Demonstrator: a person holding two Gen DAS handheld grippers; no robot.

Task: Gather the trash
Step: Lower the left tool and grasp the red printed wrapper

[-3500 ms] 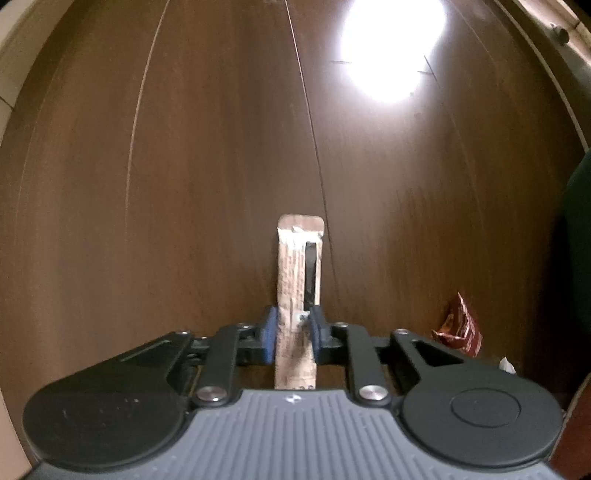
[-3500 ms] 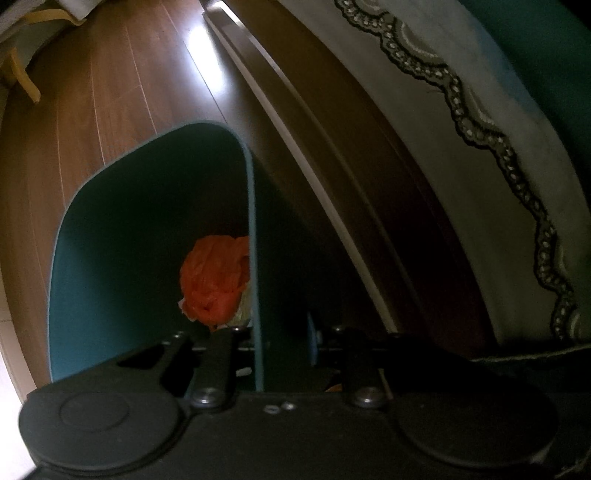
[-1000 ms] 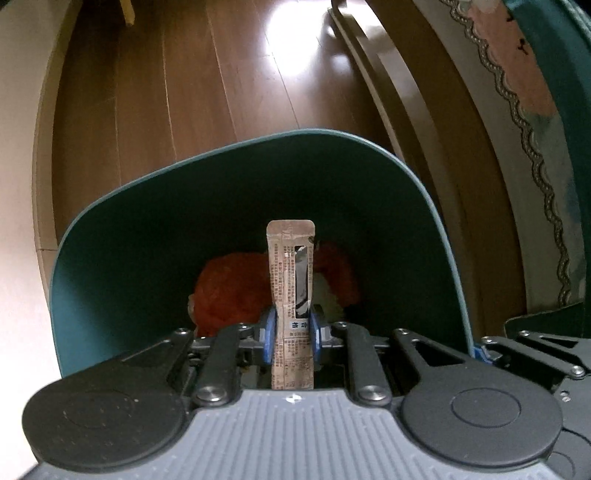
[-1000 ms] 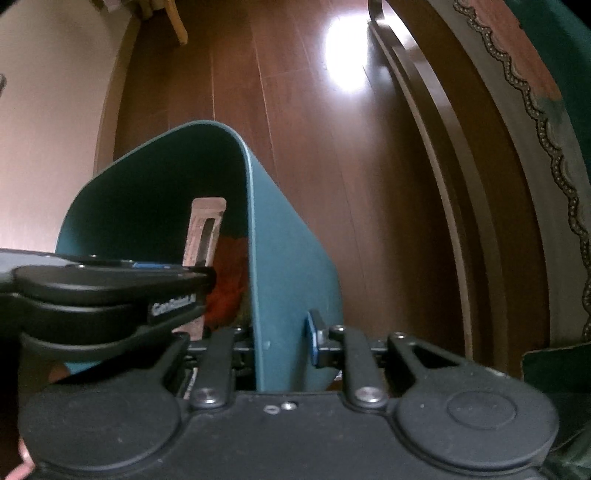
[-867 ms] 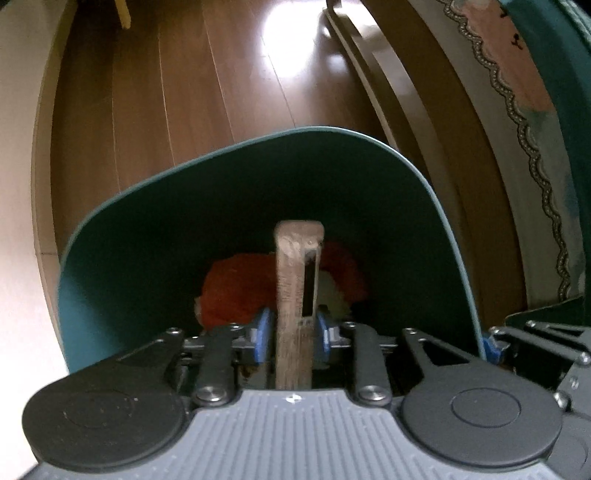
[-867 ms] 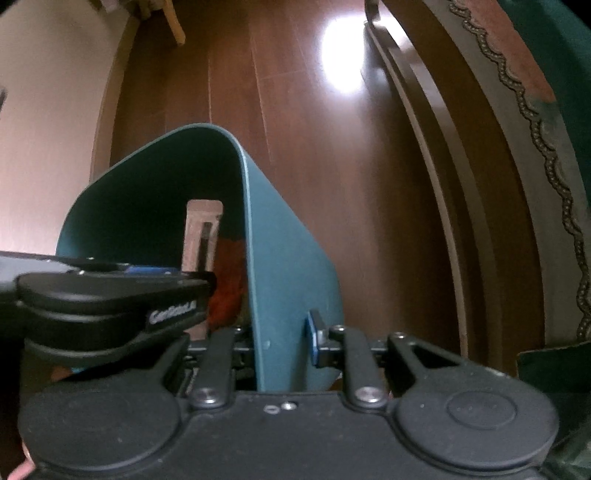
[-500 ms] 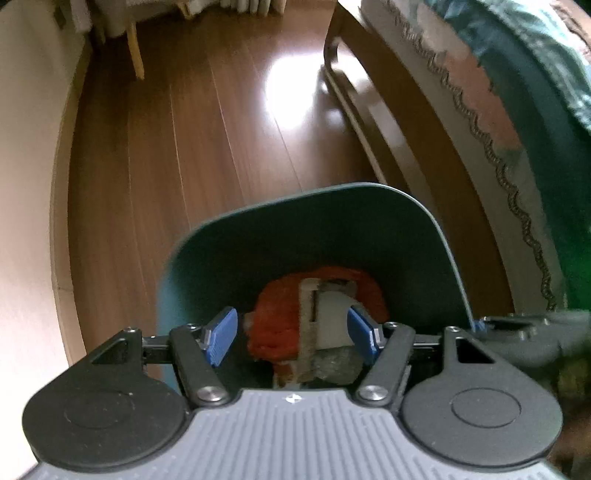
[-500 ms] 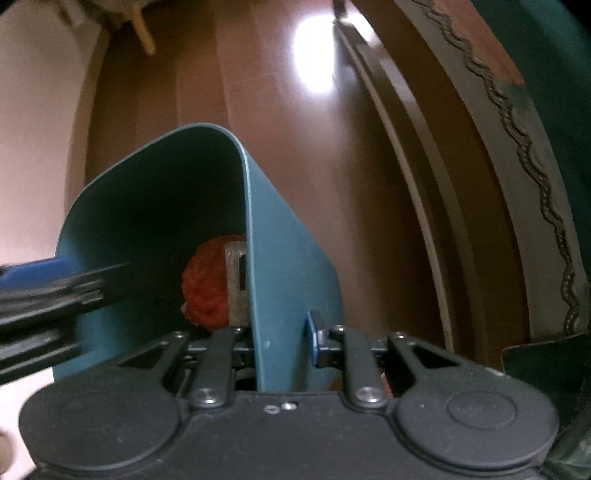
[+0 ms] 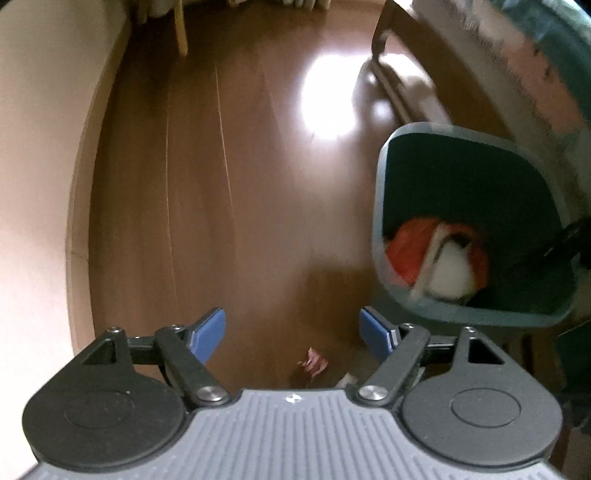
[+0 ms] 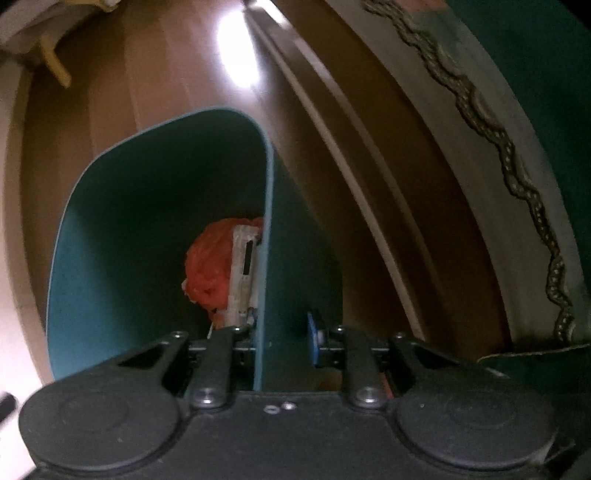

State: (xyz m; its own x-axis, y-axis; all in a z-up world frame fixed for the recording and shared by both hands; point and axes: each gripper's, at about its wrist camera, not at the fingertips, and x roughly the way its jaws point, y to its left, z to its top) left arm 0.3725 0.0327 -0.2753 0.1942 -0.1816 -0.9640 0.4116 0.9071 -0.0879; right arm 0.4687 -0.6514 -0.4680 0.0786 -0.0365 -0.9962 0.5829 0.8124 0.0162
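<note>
A teal bin (image 9: 469, 317) stands at the right of the left wrist view. Inside it lie an orange bag (image 9: 406, 251), a brown stick packet (image 9: 428, 266) and white trash. My left gripper (image 9: 291, 332) is open and empty over the wooden floor, left of the bin. A small red wrapper (image 9: 312, 363) lies on the floor between its fingers, with a white scrap (image 9: 347, 378) beside it. My right gripper (image 10: 282, 338) is shut on the bin's wall (image 10: 267, 258); the packet (image 10: 242, 273) and orange bag (image 10: 208, 266) show inside.
A bed frame with a patterned cover (image 10: 480, 147) runs along the right. A pale wall (image 9: 37, 184) borders the floor on the left. A yellow furniture leg (image 9: 181, 33) stands at the far end. Open wooden floor (image 9: 221, 203) lies ahead of the left gripper.
My left gripper opened and let the brown packet drop into the bin, then pulled back and swung left over the floor. My right gripper kept its hold on the bin wall.
</note>
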